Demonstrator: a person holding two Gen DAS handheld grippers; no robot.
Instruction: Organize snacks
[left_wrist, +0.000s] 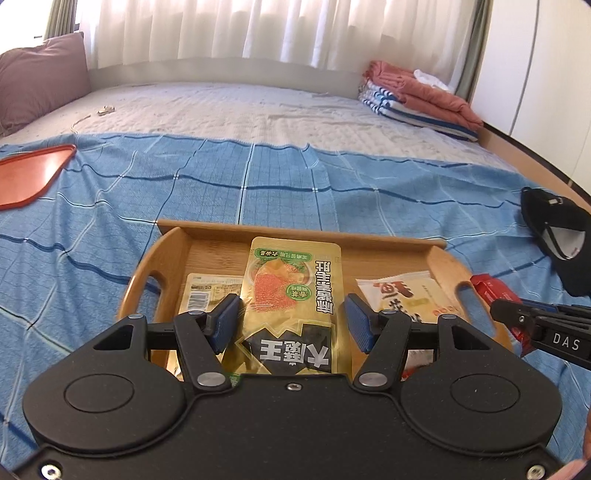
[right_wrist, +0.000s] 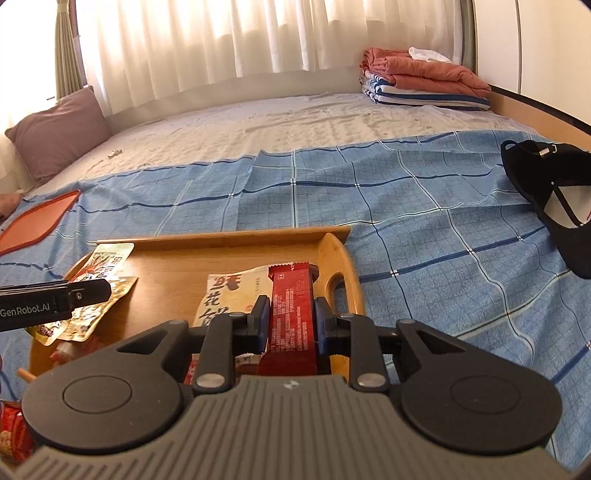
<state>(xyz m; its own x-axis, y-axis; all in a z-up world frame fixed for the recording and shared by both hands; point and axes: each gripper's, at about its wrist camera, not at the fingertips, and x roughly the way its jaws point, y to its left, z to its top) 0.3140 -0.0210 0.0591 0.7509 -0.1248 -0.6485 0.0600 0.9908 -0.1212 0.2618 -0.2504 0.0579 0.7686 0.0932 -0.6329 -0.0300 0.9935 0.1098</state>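
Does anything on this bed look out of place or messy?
A black cap lies upside down on the blue blanket, well away from the snacks. An orange tray sits apart at the far left. Inside the wooden tray, packets overlap loosely.

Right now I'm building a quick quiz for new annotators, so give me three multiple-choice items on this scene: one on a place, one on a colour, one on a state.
1. Where does the folded bedding lie?
A. far right corner of the bed
B. in the tray
C. on the pillow

2. What colour is the packet between the right gripper's pads?
A. green
B. red
C. white

3. How does the left gripper stand with the gold pouch?
A. empty, wide open
B. closed on the pouch
C. closed on the tray rim

Key: 1 A, the stack sits by the curtain at far right. 2 B, its wrapper is dark red. 3 B, both blue pads press the pouch's edges above the tray.
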